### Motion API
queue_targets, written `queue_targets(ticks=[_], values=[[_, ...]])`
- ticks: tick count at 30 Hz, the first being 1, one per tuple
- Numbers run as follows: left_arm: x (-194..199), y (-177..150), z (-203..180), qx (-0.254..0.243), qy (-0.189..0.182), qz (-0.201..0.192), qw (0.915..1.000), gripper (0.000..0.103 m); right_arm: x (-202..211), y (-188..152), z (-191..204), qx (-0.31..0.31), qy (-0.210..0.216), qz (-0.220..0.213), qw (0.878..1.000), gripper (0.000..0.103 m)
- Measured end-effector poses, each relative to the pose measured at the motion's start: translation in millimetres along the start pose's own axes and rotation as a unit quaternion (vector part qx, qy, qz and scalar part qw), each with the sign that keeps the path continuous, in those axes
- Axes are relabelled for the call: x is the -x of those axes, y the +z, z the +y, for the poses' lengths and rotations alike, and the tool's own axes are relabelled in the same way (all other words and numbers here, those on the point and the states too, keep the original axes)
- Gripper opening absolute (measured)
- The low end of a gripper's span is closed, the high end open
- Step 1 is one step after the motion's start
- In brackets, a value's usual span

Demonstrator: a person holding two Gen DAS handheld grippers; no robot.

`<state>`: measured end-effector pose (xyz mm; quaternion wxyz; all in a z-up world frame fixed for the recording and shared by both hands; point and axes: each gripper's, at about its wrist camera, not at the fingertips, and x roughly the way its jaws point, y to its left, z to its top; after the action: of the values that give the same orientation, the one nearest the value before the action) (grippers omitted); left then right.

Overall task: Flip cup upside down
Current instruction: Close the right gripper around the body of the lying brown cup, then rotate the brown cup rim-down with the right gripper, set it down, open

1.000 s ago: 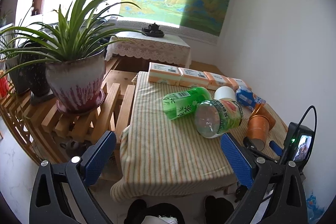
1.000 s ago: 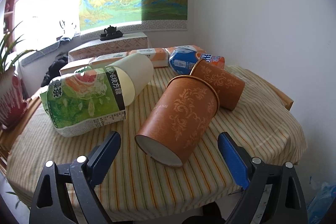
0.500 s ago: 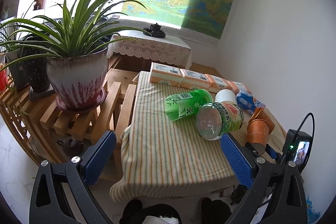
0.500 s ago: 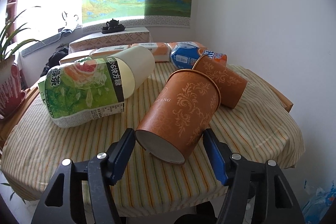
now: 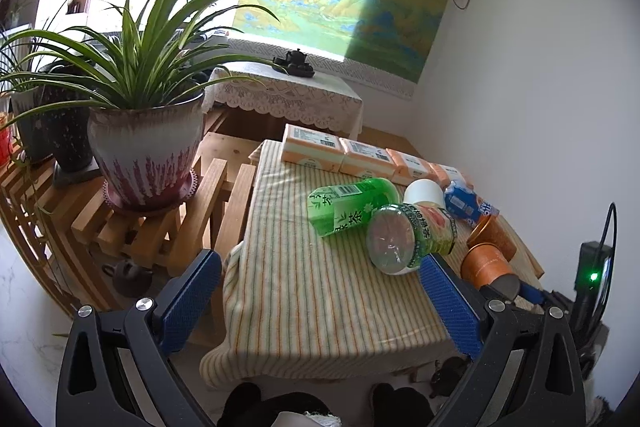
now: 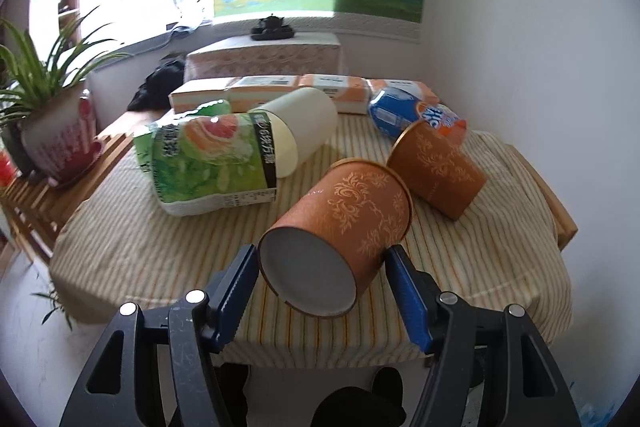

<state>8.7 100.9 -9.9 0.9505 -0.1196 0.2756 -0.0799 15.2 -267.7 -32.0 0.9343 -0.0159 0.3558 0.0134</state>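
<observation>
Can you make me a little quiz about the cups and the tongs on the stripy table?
1. True or false: the near orange cup stands upright.
2. Which tongs sit on either side of that cup? A) right tongs B) left tongs
3. Fill in: the other orange cup lies on its ____.

Key: 1 false, it lies on its side with its base toward the camera. 2 A; the left tongs are open and hold nothing. 3 side.
</observation>
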Motion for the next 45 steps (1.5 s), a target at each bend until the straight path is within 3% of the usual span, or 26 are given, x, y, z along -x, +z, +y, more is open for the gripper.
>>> queue_targets(ticks=[12,26,45], values=[[-0.1,0.8,-8.2,-0.006,0.004,-0.003,1.0000,0.101,-5.8,31.6,-16.8,0.012,0.058,0.024,0.998,0.060],[-11.4,0.9,-35.9,-0.032,0.007,0.007,0.9995,0.101,-24.6,52.3,-36.0,0.000,0.083,0.025,0.996,0.057],[-26.4,-2.1,-73.7,-0.063,0.006,0.016,0.9979,0.101,-34.4,43.1,-48.9,-0.016,0.102,0.027,0.994,0.055]])
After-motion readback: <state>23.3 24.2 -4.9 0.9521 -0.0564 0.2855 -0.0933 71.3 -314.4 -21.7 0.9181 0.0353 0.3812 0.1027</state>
